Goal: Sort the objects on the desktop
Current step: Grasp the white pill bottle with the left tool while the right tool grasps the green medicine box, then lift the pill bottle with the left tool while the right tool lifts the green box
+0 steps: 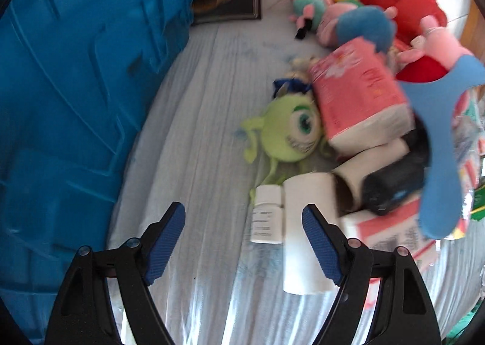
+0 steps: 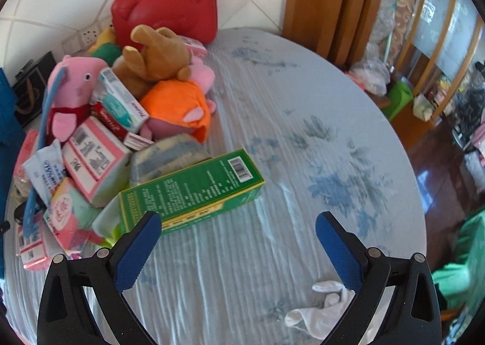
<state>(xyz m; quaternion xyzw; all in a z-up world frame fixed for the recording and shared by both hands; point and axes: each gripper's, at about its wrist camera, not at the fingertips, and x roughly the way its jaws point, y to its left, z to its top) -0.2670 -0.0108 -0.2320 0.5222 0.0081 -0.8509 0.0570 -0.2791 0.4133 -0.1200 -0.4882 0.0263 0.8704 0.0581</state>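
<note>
Both grippers (image 1: 243, 220) (image 2: 238, 231) tilted down, empty.

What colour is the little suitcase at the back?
The suitcase is red, seen best in the right wrist view.

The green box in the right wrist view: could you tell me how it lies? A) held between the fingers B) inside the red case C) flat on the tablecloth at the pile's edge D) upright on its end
C: the green box lies flat on the tablecloth beside the pile, ahead of the open right gripper.
</note>
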